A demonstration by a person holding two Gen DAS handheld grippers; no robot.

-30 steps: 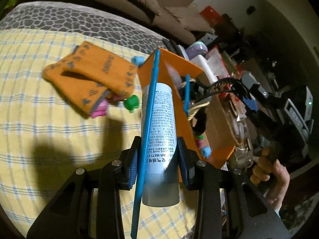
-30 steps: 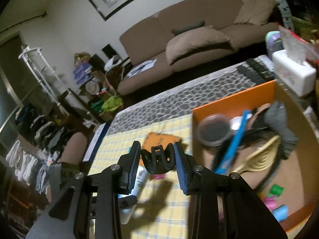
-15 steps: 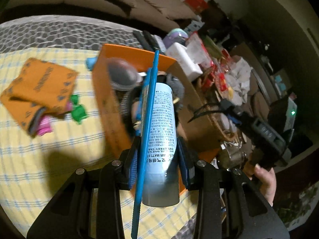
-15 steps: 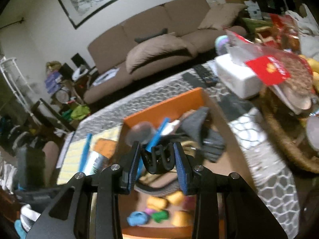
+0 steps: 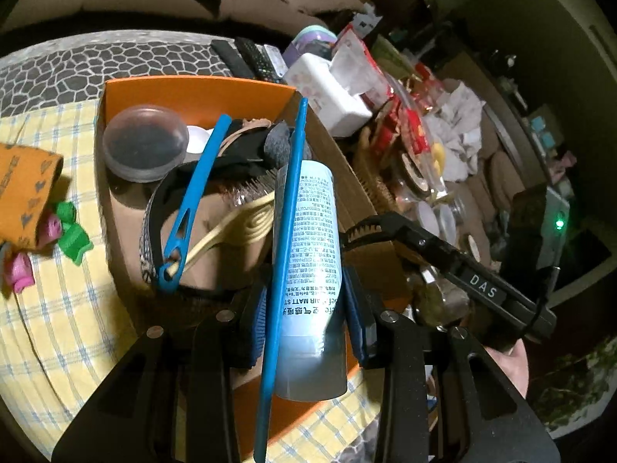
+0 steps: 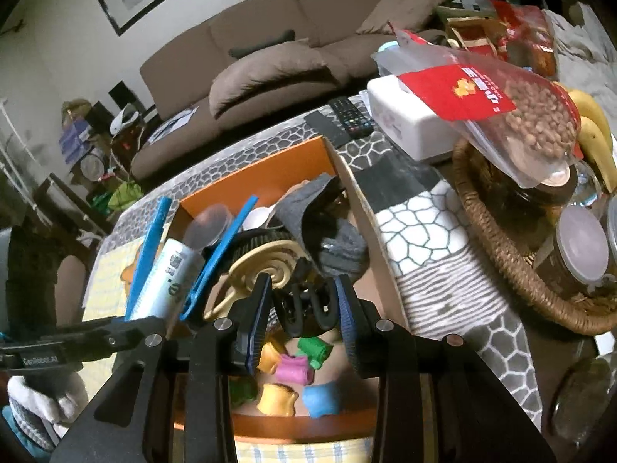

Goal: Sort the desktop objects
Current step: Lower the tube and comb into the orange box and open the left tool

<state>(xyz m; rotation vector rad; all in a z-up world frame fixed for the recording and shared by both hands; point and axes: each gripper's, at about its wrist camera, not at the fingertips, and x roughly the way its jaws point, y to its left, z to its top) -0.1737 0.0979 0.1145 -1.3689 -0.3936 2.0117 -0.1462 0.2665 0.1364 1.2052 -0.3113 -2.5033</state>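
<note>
Left tongs [image 5: 306, 310] clamped on a white tube [image 5: 308, 254] with printed text, plus a thin blue stick [image 5: 287, 231] pinched against the tube's left side; both stick out forward past the pads. Right tongs [image 6: 302, 308] clamped on a black claw hair clip [image 6: 304, 306], teeth pointing toward the camera.

Orange box [image 5: 193, 90] sits directly ahead of and below both tongs, on the table over a yellow checked cloth [image 5: 58, 308]. In the box, ahead of the left tongs: clear round lidded container [image 5: 144, 146] at the far left corner, blue looped tool [image 5: 196, 196] lying diagonally, beige spiral hair piece [image 5: 239, 220], black headband [image 5: 154, 208], grey sock [image 5: 277, 144]. Below the right tongs, at the near end of the box: small coloured hair rollers [image 6: 297, 370] — yellow, pink, green, blue.

Left of the left tongs, outside the box: orange patterned pouch [image 5: 27, 193] with green and pink rollers [image 5: 71, 233] beside it on the cloth.

Right of both tongs, beyond the box: white tissue box [image 6: 408, 123], remotes [image 6: 351, 115], wicker basket [image 6: 509, 247] with jars, bag of nuts [image 6: 513, 104], bananas [image 6: 594, 131].

The right tongs with the clip show at right in the left wrist view; a hand [image 5: 509, 362] holds them.
</note>
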